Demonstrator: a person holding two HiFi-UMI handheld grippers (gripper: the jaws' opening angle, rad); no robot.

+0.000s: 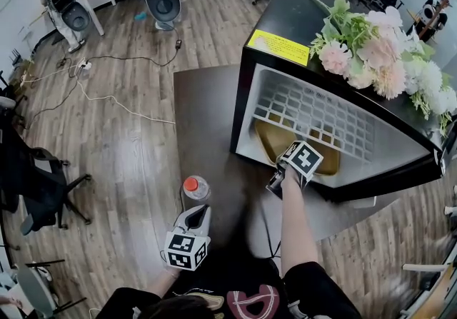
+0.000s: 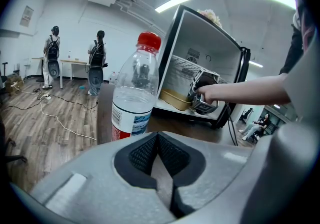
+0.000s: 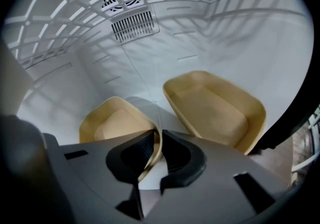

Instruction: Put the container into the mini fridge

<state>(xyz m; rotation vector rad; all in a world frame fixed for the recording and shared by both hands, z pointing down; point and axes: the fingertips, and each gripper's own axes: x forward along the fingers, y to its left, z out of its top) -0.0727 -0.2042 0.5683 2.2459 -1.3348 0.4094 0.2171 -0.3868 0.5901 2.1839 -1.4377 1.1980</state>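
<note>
Inside the mini fridge, the right claw loosely straddles the near rim of a tan container – released rather than clamped, with a sliver of white showing beside one pad. That container sits on the fridge's white floor, left of a second tan container. A strip of bare floor runs between the two, and the second lies near the opening's right edge. Above them spans a white wire shelf. Outside, the left claw is clenched on nothing, just behind an upright red-capped water bottle on the dark surface – bare to the fridge's left. Flowers lie on top.
</note>
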